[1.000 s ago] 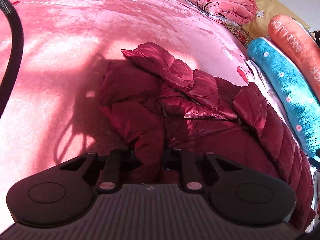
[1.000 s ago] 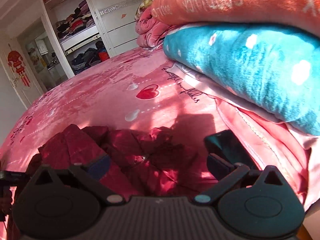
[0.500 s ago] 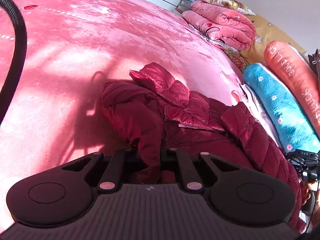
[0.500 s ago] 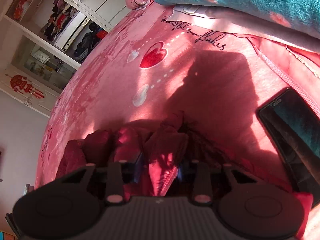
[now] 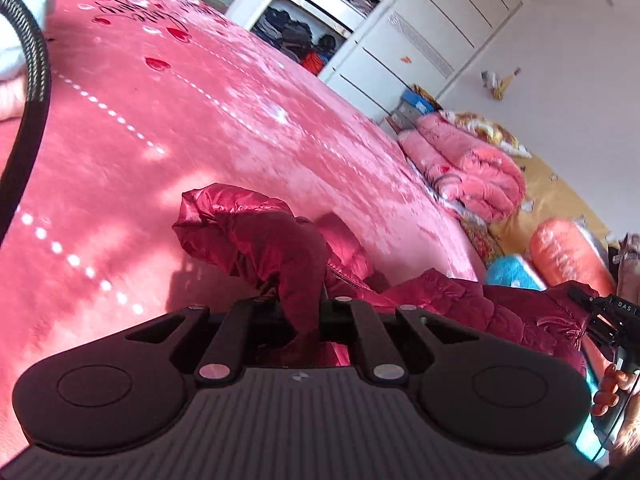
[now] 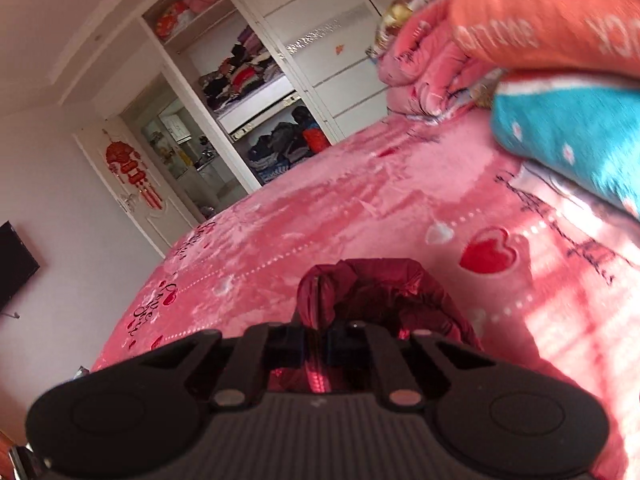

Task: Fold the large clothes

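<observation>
Both grippers are clamped on the same garment. Nearest the left wrist camera, the left gripper (image 5: 302,316) has its jaws drawn close on a fold of the dark red puffer jacket (image 5: 256,240) — the cloth hangs between the fingers and is pinched there. Nearest the right wrist camera, the right gripper (image 6: 318,336) has just been closing, and its jaws now stand narrow with a ridge of the same jacket (image 6: 376,284) caught between them. In the left view the right gripper (image 5: 600,316) also shows at the right edge, gripping the far end of the garment, with the fingers of the person's hand (image 5: 612,388) below it.

The jacket is partly raised off the pink blanket (image 5: 180,128) that covers the bed; its middle sags between the two holds, and one shiny sleeve end rests bunched on the blanket beyond the left gripper.

Farther off, along the bed's right side, lie a turquoise bolster (image 6: 572,140) and an orange bolster (image 6: 552,12) stacked upon it, then a folded pink quilt (image 5: 468,168). Beyond the bed stands a white wardrobe (image 6: 256,76) — open, its shelves full of folded clothes. A red hanging ornament (image 6: 132,172) is fixed to the door at the left.
</observation>
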